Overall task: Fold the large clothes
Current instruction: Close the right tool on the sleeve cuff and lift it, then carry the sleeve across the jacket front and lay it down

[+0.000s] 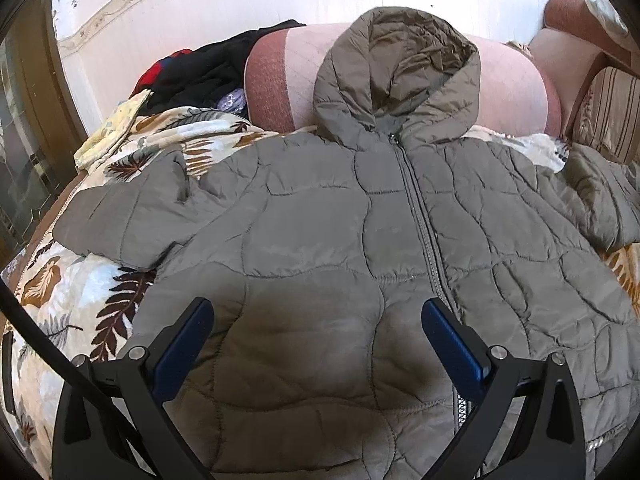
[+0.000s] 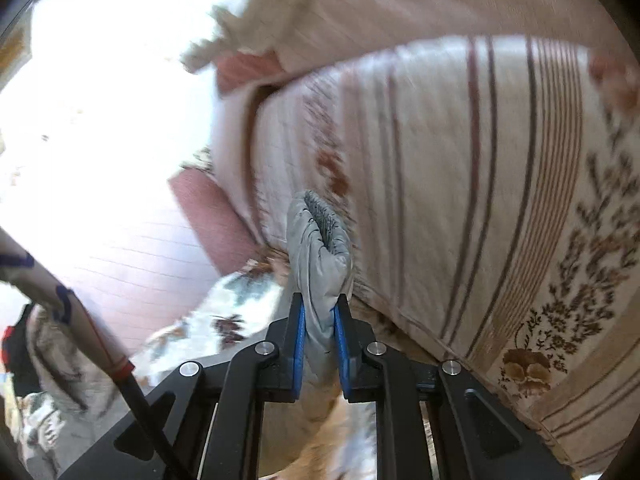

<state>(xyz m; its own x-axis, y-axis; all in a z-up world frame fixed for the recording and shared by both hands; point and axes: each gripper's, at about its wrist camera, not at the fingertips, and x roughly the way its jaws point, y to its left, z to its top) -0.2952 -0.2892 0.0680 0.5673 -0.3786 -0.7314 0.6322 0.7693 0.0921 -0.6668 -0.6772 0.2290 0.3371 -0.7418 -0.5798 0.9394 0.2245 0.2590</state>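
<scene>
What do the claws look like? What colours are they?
Both look alike. The left claw has two black arms shaped like angled struts, each ending in a flat blue pad, with round silver bolts at the joints. A black cable runs past its left side. The right claw has the same black frame, blue pads and silver bolts.

Black tongs, blue pads, silver screws
</scene>
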